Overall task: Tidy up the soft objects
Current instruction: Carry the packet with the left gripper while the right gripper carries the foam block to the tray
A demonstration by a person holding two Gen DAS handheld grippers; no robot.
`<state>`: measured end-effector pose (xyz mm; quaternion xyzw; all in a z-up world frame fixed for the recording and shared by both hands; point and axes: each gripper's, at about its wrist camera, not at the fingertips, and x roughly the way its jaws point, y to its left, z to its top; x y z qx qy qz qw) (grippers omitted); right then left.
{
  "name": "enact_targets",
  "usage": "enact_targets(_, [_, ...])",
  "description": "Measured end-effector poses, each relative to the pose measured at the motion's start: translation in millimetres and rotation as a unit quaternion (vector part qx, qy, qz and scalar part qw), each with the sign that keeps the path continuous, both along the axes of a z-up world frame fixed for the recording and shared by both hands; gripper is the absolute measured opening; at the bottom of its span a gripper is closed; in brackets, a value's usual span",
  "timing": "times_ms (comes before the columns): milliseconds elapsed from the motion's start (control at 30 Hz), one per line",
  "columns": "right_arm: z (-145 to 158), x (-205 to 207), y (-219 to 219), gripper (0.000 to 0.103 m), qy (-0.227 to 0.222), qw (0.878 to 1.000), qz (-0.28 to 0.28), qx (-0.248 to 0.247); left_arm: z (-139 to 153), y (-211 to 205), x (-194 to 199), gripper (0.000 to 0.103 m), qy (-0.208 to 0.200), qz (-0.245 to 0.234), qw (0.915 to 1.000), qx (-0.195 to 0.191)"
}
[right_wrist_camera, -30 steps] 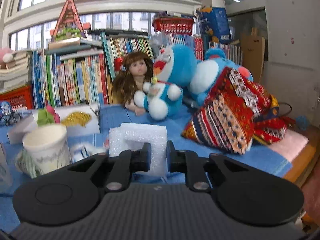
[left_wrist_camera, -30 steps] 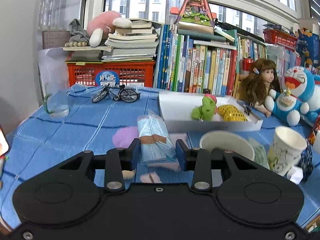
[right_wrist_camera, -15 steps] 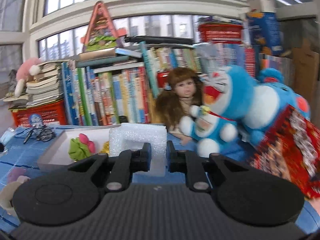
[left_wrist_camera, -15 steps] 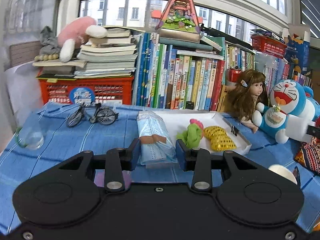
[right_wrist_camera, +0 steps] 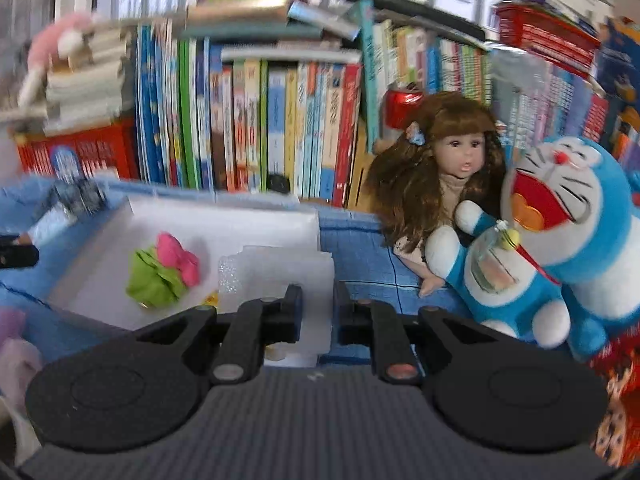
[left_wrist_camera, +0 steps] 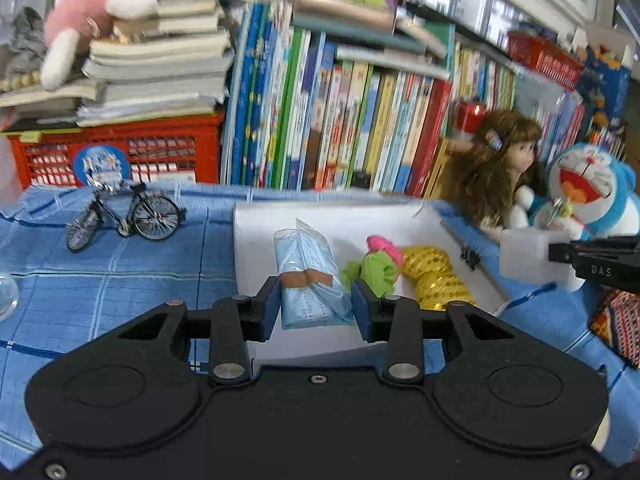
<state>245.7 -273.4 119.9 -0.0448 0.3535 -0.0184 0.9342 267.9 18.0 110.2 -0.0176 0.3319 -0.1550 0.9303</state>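
Observation:
My left gripper [left_wrist_camera: 316, 304] is shut on a clear pack of blue face masks [left_wrist_camera: 308, 276], held over the near left part of the white tray [left_wrist_camera: 340, 220]. In the tray lie a green and pink soft toy [left_wrist_camera: 378, 266] and a gold mesh scrubber [left_wrist_camera: 434, 278]. My right gripper [right_wrist_camera: 318, 312] is shut on a white foam piece [right_wrist_camera: 280, 272], above the tray's [right_wrist_camera: 224, 224] right edge. From the left wrist view that foam piece [left_wrist_camera: 528, 256] and the right gripper [left_wrist_camera: 560, 254] show at the right. The green and pink toy [right_wrist_camera: 160, 272] sits left of the foam.
A row of books [left_wrist_camera: 340, 120] and a red crate [left_wrist_camera: 116, 152] stand behind the tray. A toy bicycle [left_wrist_camera: 124, 216] sits on the blue cloth at left. A doll [right_wrist_camera: 444, 172] and a blue plush cat [right_wrist_camera: 560, 220] lean at right. A patterned cloth bag [left_wrist_camera: 620, 326] lies at the far right.
Both grippers have moved forward toward the tray with their loads still held. The cups and purple item near the front have dropped out of the left wrist view.

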Motion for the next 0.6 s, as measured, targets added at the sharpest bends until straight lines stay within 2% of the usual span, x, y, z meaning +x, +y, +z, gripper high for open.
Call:
enact_targets(133, [-19,25,13,0.020,0.036,0.998,0.013,-0.051,-22,-8,24,0.036,0.035,-0.007,0.9993,0.014])
enact_targets(233, [-29,34,20,0.020,0.046,0.996,0.021,-0.071,-35,-14,36,0.036,0.047,-0.015,0.9985,0.023])
enact_targets(433, [-47,52,28,0.021,0.071,0.994,0.029,-0.080,-49,-20,50,0.037,0.056,-0.026,0.9975,0.034])
enact_targets(600, [-54,62,29,0.023,0.082,0.995,0.039,-0.050,-54,-18,57,0.037,0.056,-0.026,0.9977,0.027])
